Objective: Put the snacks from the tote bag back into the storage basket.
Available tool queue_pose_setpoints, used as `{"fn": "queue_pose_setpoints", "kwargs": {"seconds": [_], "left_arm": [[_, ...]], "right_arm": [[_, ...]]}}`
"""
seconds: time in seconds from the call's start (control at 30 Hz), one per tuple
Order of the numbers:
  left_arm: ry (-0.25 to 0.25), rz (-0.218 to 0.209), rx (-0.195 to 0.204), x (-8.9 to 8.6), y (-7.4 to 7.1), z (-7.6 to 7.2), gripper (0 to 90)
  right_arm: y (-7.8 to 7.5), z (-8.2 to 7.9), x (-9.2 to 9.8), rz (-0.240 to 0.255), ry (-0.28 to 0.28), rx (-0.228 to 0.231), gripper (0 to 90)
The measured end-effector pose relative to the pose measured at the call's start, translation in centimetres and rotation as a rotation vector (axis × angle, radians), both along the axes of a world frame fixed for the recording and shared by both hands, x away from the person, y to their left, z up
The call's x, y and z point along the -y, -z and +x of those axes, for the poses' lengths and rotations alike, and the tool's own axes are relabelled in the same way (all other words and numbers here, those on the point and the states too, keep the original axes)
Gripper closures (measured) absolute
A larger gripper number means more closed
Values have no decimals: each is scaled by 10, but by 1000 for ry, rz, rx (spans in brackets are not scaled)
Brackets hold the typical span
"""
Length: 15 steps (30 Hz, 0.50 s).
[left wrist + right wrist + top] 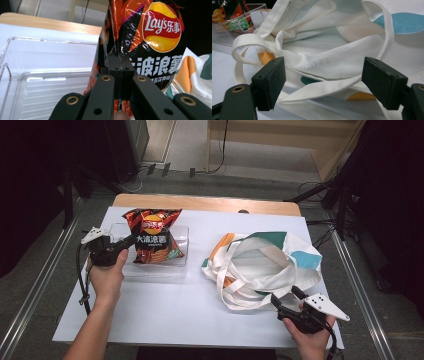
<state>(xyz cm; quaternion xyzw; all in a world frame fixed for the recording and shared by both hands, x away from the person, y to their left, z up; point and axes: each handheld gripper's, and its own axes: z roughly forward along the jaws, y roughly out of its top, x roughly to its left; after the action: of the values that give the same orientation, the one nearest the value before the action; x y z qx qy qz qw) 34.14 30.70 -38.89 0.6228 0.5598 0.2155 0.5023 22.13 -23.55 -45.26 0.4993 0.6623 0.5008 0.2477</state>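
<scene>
Presently on hand: one chip bag [153, 236], black and orange with a red-and-yellow logo, standing tilted in a clear plastic bin [181, 251] on the left part of a white table top [175, 305]; in the left gripper view the same chip bag [150, 37] rises just beyond the jaws, with the bin [37, 82] lying to its left. Left gripper [129, 241], held in the person's left hand [106, 275]: jaws pressed together on the side seam of the bag, the crinkled foil edge pinched between the two pads, as seen at the left gripper [120, 68] in its own view. One cloth tote bag [260, 265], white with teal and orange patches, lying slumped and open-mouthed on the right part of the table, its straps looped toward the front edge. Right gripper [284, 297], held in the right hand [310, 337] near the table's front right corner: jaws spread wide, nothing clamped, as at the right gripper [322, 82] in its own view, with a strap and the near rim of the tote bag [324, 55] lying between and beyond the pads, neither pad pressing on the cloth.
</scene>
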Motion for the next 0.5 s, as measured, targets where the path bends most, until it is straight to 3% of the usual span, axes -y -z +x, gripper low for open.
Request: {"fn": "queue_pose_setpoints", "kwargs": {"seconds": [0.2, 0.23, 0.3, 0.33, 0.5], "left_arm": [[-17, 7, 2, -8, -2, 3, 900], [-17, 28, -1, -8, -1, 5, 900], [-24, 14, -3, -9, 0, 5, 888], [-26, -2, 2, -8, 1, 4, 825], [-23, 1, 34, -2, 4, -3, 506]], "right_arm": [[0, 0, 3, 9, 7, 2, 204], [0, 0, 3, 9, 7, 3, 204], [0, 0, 2, 4, 4, 5, 204], [0, 0, 2, 3, 5, 3, 204], [-1, -1, 1, 3, 3, 9, 204]]}}
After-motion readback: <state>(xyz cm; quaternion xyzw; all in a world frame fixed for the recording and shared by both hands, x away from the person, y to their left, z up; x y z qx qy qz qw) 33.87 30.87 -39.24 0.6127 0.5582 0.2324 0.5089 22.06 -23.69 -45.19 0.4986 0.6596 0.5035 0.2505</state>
